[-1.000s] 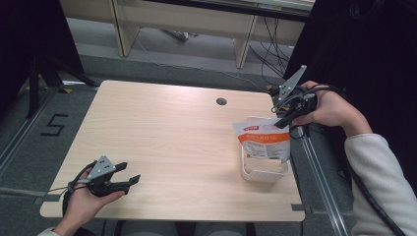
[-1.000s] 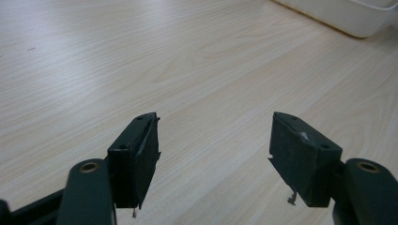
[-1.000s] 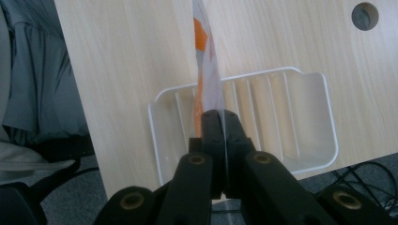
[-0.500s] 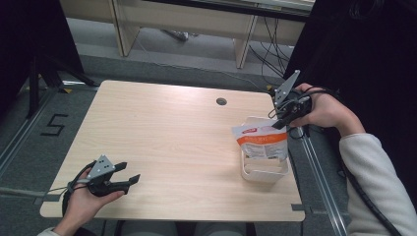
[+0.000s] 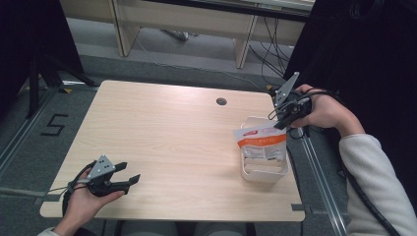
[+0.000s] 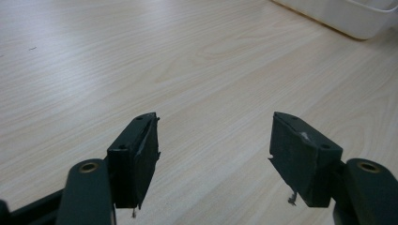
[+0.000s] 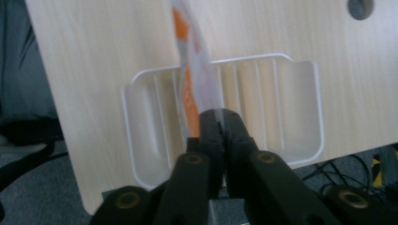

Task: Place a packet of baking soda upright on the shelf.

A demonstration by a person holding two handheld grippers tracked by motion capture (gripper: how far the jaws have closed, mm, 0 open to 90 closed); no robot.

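A: Where's the pouch (image 5: 260, 142) right now?

B: Standing in the white plastic tray (image 5: 264, 175) near the right edge of the table (image 5: 167, 128). Its bottom is down in the tray and its top edge sticks up above the rim, so its long axis runs roughly upright, leaning a little. In the high view the orange and white printed face is turned toward the person's side of the table.

A: And the right gripper (image 5: 281, 120)?

B: It's at the pouch's top corner, on the far right side. In the right gripper view the fingers (image 7: 212, 126) sit close together with the thin top edge of the pouch (image 7: 195, 70) running between them. They've just been easing apart, but from that view the pads look clamped on the edge. Seen from there the pouch shows edge-on, a narrow strip over the ribbed floor of the tray (image 7: 291, 108).

A: The left gripper (image 5: 127, 178)?

B: Low over the table's near left corner, well apart from the tray. Its fingers (image 6: 136, 157) stand wide apart with only bare wood between them.
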